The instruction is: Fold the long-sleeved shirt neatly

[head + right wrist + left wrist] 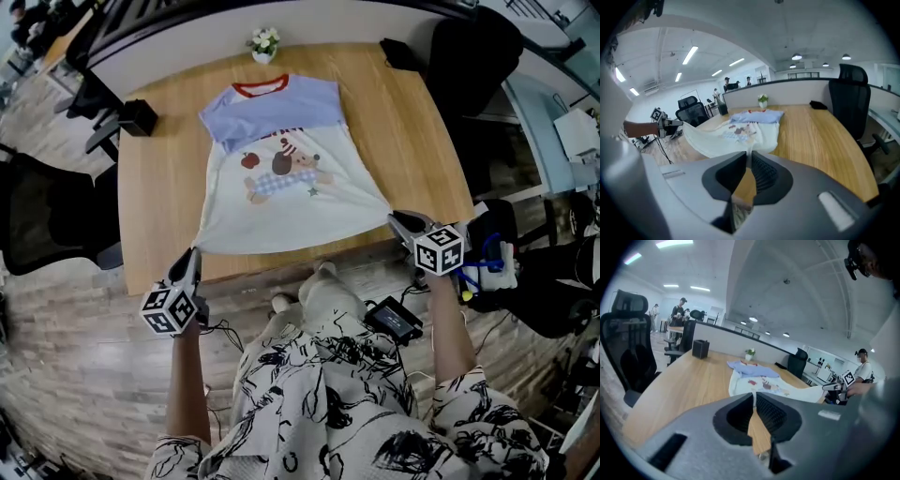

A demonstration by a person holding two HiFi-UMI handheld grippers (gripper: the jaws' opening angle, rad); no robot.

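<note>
Spanning table (412, 141), shirt (281, 178); left gripper (193, 255) and right gripper (396, 221) each pinching one hem corner.

Found bare worktop (412, 141) open left and right of the shirt (281, 187). Met a plant pot (263, 43) just beyond its collar, a black box (139, 117) well to its left, a dark object (398, 53) beyond its right shoulder.

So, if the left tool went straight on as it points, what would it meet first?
Probably the shirt that the left tool pinches, then the table; depth is unclear.
</note>
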